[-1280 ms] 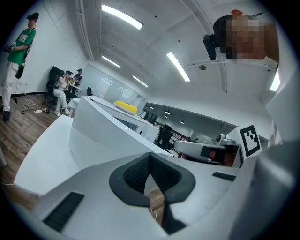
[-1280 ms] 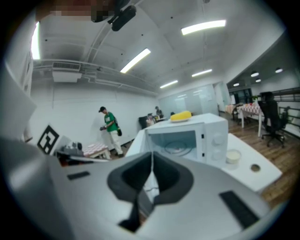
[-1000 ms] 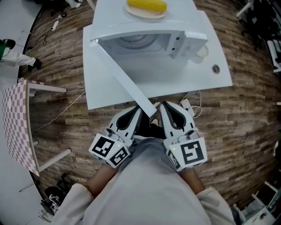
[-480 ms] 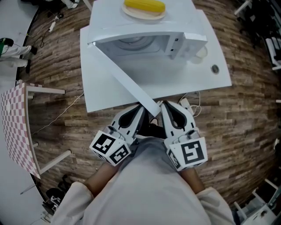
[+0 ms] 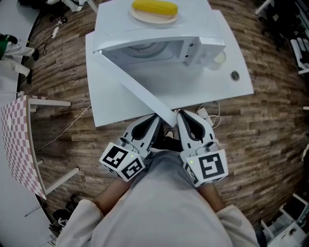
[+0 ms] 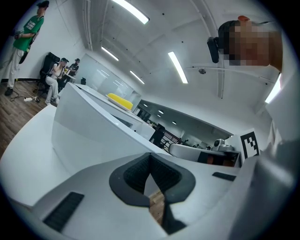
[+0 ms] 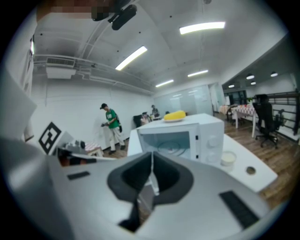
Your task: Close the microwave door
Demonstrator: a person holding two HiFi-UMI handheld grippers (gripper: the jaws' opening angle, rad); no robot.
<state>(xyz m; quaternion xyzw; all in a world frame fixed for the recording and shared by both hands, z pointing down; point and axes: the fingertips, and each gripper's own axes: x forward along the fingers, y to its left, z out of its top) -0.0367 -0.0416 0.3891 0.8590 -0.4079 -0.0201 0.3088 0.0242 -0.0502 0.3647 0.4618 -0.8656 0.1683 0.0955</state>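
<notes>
microwave door (image 5: 140, 89) stands wide open, hinged at the left front corner of the microwave (image 5: 193, 24) and swung out slantwise over the table (image 5: 212, 87) edge toward the person. its free end sits past the table edge, between the tips of the two grippers. cavity open, glass turntable visible inside.

left gripper (image 5: 153, 118) just left of the door's free end, jaws pressed together, nothing between them; its own view shows the door's white face close along the left. right gripper (image 5: 182, 115) just right of the door end, jaws likewise closed and empty, pointed at the open cavity. whether either tip actually touches the door can't be made out from above.

on top of the microwave: an ear of corn (image 5: 154, 6) on a plate (image 5: 138, 16). small white cup (image 5: 219, 58) on the table just beside the microwave's right side, by the control knobs.

table stands on a wood plank floor (image 5: 256, 135). checkered table (image 5: 14, 140) well off to the left. a person in a green shirt (image 7: 110, 123) stands far back in the room.
</notes>
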